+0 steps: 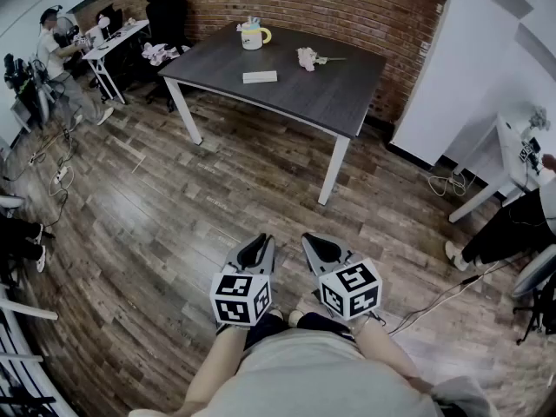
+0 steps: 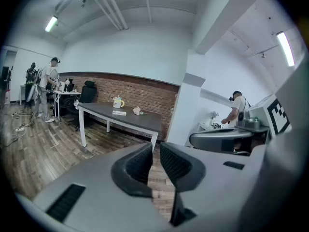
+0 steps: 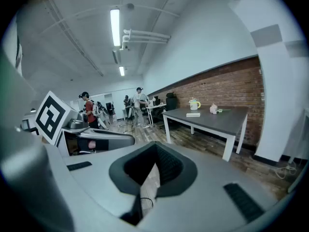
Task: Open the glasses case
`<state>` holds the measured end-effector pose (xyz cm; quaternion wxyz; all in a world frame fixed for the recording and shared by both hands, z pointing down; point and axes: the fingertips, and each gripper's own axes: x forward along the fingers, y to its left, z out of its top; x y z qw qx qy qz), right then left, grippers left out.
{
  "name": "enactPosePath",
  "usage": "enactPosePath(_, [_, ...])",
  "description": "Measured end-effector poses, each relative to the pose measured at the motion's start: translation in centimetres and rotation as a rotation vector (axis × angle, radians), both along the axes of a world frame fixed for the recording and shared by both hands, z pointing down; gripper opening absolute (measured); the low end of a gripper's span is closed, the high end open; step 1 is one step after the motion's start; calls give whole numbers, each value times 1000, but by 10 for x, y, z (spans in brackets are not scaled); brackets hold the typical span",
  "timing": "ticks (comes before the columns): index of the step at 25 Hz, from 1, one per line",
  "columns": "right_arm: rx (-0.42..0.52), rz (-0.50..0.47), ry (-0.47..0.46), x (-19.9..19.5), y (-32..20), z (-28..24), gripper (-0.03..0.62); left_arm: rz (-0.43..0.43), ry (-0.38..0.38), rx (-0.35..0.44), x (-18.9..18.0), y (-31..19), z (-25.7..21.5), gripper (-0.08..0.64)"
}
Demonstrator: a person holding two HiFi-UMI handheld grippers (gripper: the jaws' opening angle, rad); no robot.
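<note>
Glasses case (image 1: 260, 76) sits at 12 on the table (image 1: 347, 102), well off, so we'd walk up first w/ left gripper (image 1: 262, 240) barely parted & right gripper (image 1: 307, 238) pressed shut, both empty.

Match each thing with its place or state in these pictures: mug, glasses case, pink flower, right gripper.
Things:
1. mug
2. glasses case
3. pink flower
4. right gripper

Places or states:
a. jaws shut on nothing, over the floor, short of the table
b. lies flat near the table's near edge
c. stands by the table's far edge, yellow handle
d. lies to the right of the other two things on the table

Pairs: 1-c, 2-b, 3-d, 4-a
</note>
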<state>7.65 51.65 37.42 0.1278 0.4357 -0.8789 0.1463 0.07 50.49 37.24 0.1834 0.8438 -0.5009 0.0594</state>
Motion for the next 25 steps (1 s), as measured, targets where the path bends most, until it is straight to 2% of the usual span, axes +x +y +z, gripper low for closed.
enactPosePath(10, [3, -21, -44, 6, -1, -3, 5, 0, -12, -19, 11, 1, 7, 63])
enactPosePath(20, [-41, -41, -93, 24, 8, 19, 8, -5, -6, -10, 26, 10, 15, 63])
enactPosePath(25, [-50, -60, -96, 28, 0, 22, 40, -7, -21, -20, 31, 4, 16, 64])
